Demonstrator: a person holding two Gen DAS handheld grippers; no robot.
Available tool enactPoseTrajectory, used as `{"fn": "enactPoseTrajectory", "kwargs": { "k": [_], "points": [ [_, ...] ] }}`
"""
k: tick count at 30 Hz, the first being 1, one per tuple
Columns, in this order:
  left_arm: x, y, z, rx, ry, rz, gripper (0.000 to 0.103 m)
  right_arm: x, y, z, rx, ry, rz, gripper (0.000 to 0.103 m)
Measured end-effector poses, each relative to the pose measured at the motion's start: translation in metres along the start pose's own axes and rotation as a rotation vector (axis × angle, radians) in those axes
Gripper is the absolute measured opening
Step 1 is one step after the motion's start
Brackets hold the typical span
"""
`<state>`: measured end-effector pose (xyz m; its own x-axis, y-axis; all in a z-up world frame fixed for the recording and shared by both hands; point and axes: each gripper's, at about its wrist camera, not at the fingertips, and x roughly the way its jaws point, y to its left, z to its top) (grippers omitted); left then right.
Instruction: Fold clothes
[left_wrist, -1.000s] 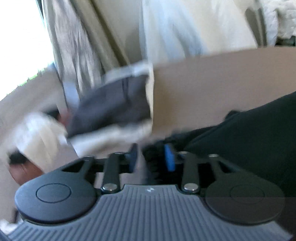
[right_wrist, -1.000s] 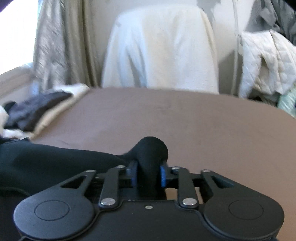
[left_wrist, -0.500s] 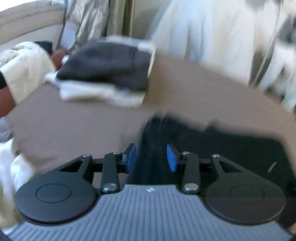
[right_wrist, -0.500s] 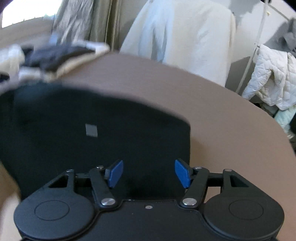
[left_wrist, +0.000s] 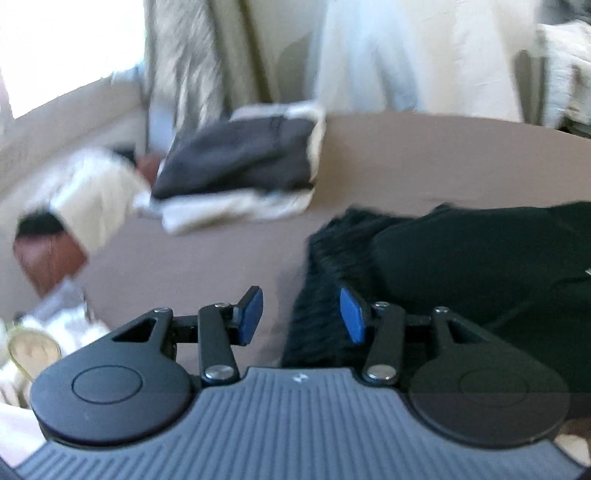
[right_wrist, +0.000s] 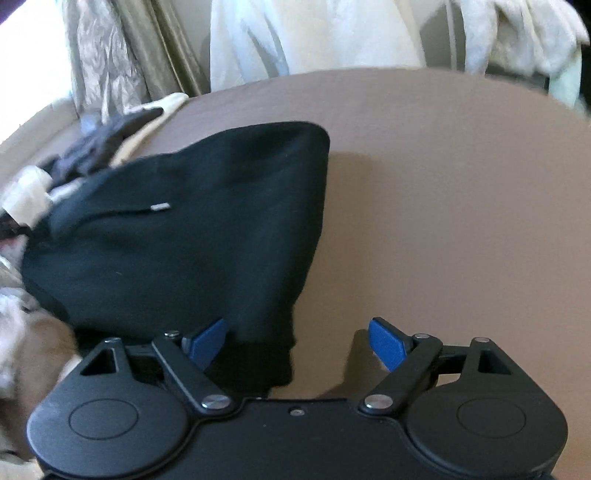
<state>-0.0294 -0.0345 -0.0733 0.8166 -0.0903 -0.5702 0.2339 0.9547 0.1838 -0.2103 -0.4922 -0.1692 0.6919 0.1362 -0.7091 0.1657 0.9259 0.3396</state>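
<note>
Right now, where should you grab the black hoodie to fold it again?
Probably the ribbed cuff end of the black hoodie, nearest the right gripper. It lies flat on the brown table with a free edge, so come in low from the bare table side.

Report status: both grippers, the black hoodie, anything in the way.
Left gripper opening, hoodie edge between its fingers, unpinched. Right gripper opening wide, nothing gripped. Black hoodie flat on the brown bed. Folded stack behind, clear.

A plain black cotton hoodie (right_wrist: 184, 236) lies on a flat, unpatterned brown bedsheet (right_wrist: 443, 184); a dark grey folded garment (left_wrist: 240, 158) tops cream folded cloth (left_wrist: 229, 210).
</note>
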Motion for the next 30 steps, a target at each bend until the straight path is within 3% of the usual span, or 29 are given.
{"fn": "enactPoseTrajectory", "kwargs": {
  "k": [2, 4, 5, 8, 11, 14, 16, 18, 19, 22, 25, 30],
  "points": [
    [-0.011, -0.009, 0.007, 0.044, -0.063, -0.062, 0.049, -0.003, -0.012, -0.006, 0.107, -0.004, 0.110, 0.088],
    [-0.020, -0.017, 0.018, 0.065, -0.149, -0.114, 0.061, -0.001, -0.019, -0.009, 0.178, -0.003, 0.171, 0.088],
    [-0.017, -0.024, 0.024, 0.055, -0.143, -0.161, 0.069, 0.002, -0.019, -0.010, 0.183, -0.004, 0.178, 0.088],
    [0.004, -0.051, 0.036, 0.005, -0.026, -0.317, 0.069, 0.016, -0.022, -0.012, 0.233, -0.003, 0.201, 0.088],
    [0.031, -0.082, 0.029, -0.049, 0.097, -0.410, 0.069, 0.034, -0.029, -0.015, 0.351, -0.007, 0.289, 0.088],
    [0.063, -0.110, 0.011, -0.007, 0.291, -0.388, 0.069, 0.053, -0.036, -0.017, 0.491, -0.040, 0.442, 0.089],
    [0.063, -0.122, 0.005, 0.088, 0.300, -0.369, 0.069, 0.058, -0.037, -0.016, 0.542, -0.054, 0.498, 0.087],
    [0.063, -0.121, 0.008, 0.092, 0.313, -0.379, 0.069, 0.057, -0.024, -0.011, 0.468, -0.064, 0.443, 0.065],
    [0.064, -0.117, 0.010, 0.071, 0.326, -0.389, 0.069, 0.052, -0.013, -0.008, 0.383, -0.078, 0.386, 0.035],
    [0.066, -0.104, 0.013, -0.015, 0.343, -0.425, 0.069, 0.034, 0.027, 0.001, 0.144, -0.137, 0.241, 0.025],
    [0.065, -0.087, 0.010, -0.108, 0.333, -0.441, 0.066, 0.015, 0.055, 0.019, 0.090, -0.188, 0.248, 0.023],
    [0.055, -0.021, 0.007, -0.358, 0.285, -0.400, 0.060, -0.009, 0.136, 0.080, -0.121, -0.269, 0.310, 0.022]
  ]
}}
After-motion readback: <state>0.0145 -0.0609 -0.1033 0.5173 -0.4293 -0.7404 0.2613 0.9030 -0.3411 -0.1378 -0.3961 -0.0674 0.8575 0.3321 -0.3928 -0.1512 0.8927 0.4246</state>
